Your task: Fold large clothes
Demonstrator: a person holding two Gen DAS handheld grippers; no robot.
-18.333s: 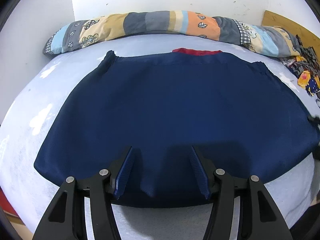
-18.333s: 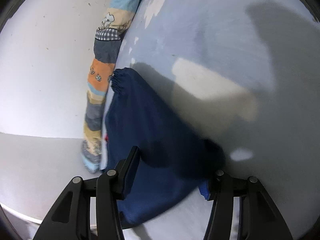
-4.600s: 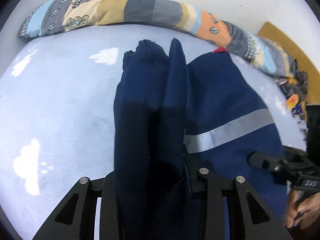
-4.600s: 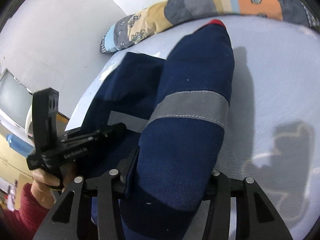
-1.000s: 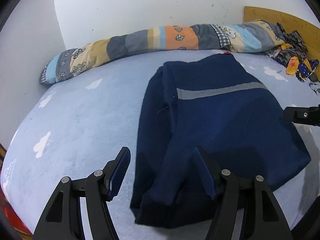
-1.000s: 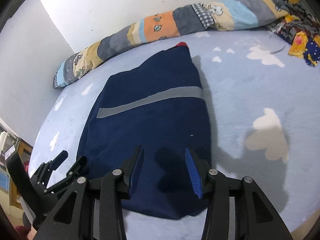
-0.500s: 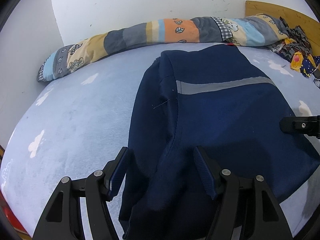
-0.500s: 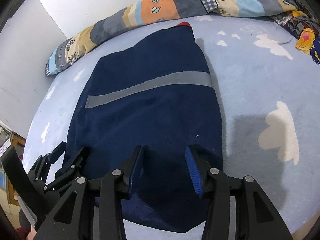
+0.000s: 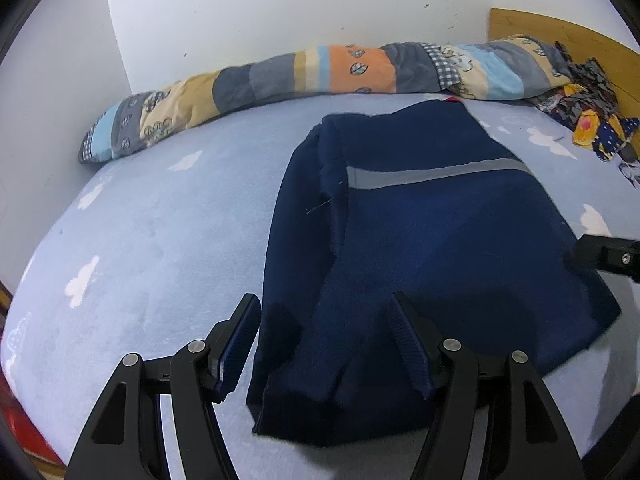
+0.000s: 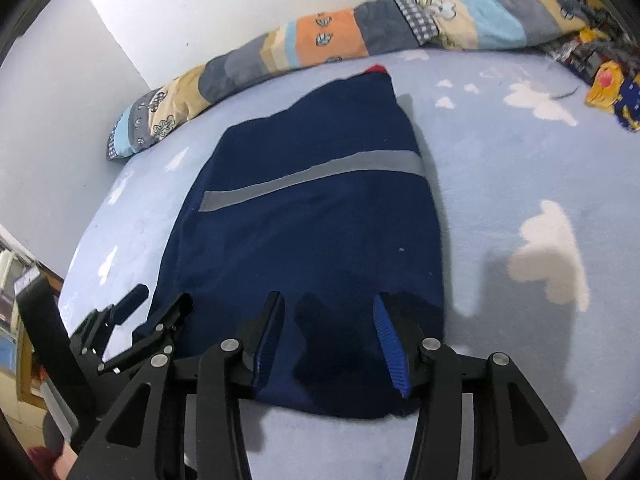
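A navy garment (image 9: 432, 232) with a grey reflective stripe (image 9: 432, 173) lies on the light blue bed, its sides folded in into a long narrow shape. It also shows in the right wrist view (image 10: 312, 224). My left gripper (image 9: 326, 344) is open and empty, its fingers over the garment's near left hem corner. My right gripper (image 10: 330, 344) is open and empty over the near right part of the hem. The left gripper's body shows in the right wrist view (image 10: 132, 328), and the right gripper's tip shows in the left wrist view (image 9: 608, 258).
A rolled patchwork blanket (image 9: 320, 76) lies along the wall at the back of the bed (image 9: 140, 240). A pile of patterned clothes (image 9: 588, 120) and a wooden headboard (image 9: 560, 32) are at the back right. A white wall stands on the left.
Both grippers have moved closer to the garment's near hem over the last second. The garment has not visibly moved. Both grippers stay open.
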